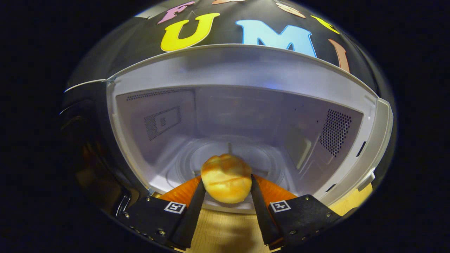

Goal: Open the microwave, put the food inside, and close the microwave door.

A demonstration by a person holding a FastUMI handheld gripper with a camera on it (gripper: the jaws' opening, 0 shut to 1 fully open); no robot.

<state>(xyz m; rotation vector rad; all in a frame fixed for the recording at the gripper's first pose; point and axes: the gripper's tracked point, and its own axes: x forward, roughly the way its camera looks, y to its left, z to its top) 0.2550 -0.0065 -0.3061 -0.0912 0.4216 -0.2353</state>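
while the white microwave (242, 70) stood open, the tool (226, 186) gripped a golden round bun (226, 177) at its threshold.

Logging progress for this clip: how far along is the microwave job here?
Done: the microwave stands open, its door swung aside. In hand: the gripper is shut on a bread roll at the cavity's threshold, just short of the turntable. Left: set the roll inside, let go, close the door.

Open microwave (246, 70) cavity ahead, unobstructed beyond bun (226, 177) clamped in gripper (226, 191).
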